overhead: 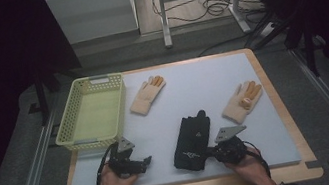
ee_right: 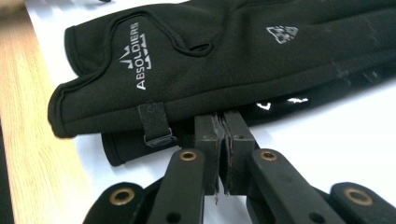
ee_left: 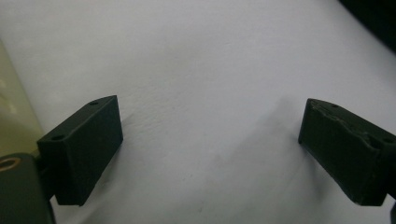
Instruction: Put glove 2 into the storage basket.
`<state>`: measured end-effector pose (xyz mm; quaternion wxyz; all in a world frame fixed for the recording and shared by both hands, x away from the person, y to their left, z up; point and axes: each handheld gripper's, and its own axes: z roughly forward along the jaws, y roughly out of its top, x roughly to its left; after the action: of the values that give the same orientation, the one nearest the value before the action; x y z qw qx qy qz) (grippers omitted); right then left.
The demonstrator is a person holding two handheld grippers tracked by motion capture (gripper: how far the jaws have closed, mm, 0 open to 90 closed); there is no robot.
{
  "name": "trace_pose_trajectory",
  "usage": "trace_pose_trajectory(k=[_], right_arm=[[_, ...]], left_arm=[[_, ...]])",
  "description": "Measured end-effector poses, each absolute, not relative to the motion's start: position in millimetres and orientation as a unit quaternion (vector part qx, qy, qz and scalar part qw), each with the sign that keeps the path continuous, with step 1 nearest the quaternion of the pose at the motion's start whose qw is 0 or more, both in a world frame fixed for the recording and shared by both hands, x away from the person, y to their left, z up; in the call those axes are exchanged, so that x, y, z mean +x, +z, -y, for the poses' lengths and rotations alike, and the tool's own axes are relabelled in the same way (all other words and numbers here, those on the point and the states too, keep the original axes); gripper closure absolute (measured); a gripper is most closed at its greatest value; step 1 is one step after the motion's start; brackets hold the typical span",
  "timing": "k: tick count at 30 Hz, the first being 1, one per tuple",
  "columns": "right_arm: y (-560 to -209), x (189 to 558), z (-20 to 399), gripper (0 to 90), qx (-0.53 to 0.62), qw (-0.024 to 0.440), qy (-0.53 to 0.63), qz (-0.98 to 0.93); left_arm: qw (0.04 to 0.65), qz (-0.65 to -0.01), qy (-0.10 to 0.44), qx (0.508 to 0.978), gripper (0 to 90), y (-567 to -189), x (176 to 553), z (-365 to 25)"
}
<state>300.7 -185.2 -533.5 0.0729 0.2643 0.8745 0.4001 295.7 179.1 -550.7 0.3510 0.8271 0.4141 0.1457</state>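
Black fabric marks the work in hand: a pair of black gloves (overhead: 192,142), stacked one on the other, lies on the pale surface (overhead: 203,91) with its long axis running away from the person, cuffs toward the near edge. The right hand-held gripper (overhead: 211,152) is just right of the cuffs, and its jaws are closed together at the edge of the lower glove (ee_right: 224,122). Whether the pads really pinch cloth is hard to make out, because the upper glove overhangs them. The left hand-held gripper (overhead: 146,161) rests left of the gloves, clearly apart, jaws wide open over bare surface. Beyond the gloves lie two cream gloves (overhead: 147,95) (overhead: 242,102) and a yellow basket (overhead: 74,138).
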Motion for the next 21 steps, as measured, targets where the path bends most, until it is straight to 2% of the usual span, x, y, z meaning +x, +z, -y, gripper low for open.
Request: trace_pose_trajectory(k=[19,21], right_arm=[[-536,320,126,83.8,0.257,0.097,0.395,-0.877],[-534,319,129,76.7,0.252,0.097,0.390,-0.880]], left_arm=[[0.347,-0.411,0.146,0.830,3.4,-552,295,-186],[0.349,-0.411,0.146,0.829,3.2,-553,295,-185]])
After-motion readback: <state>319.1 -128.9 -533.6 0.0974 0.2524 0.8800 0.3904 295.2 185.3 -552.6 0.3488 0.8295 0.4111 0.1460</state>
